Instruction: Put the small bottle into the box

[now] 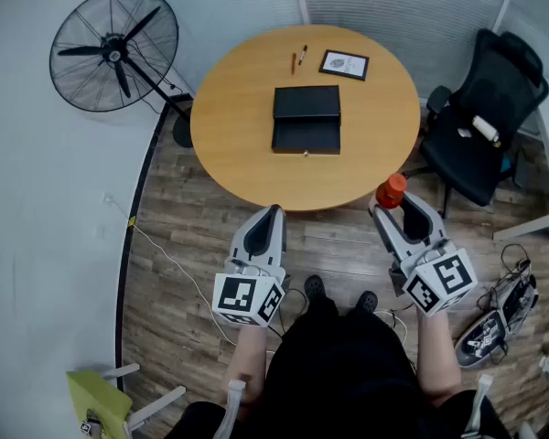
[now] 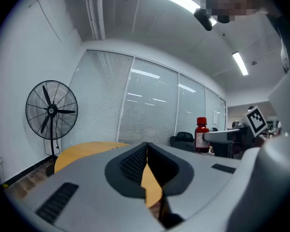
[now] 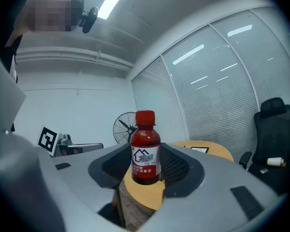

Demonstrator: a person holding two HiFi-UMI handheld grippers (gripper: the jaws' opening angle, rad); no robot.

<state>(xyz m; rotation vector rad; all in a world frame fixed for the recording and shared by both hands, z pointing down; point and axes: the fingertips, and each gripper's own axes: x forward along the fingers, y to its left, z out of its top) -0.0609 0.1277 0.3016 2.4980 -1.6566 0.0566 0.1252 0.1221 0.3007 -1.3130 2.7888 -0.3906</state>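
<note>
Round table (image 1: 238, 154) ahead | box (image 1: 306, 119): at its middle, lid looks open, forward-left of right gripper (image 1: 393, 205) | small bottle (image 1: 391, 190): upright, clamped in right gripper, just short of table edge | left gripper (image 1: 273, 212): jaws together, empty

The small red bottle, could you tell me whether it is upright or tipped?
Upright: the small red bottle stands cap up, its label level, gripped between the jaws of the right gripper.
</note>
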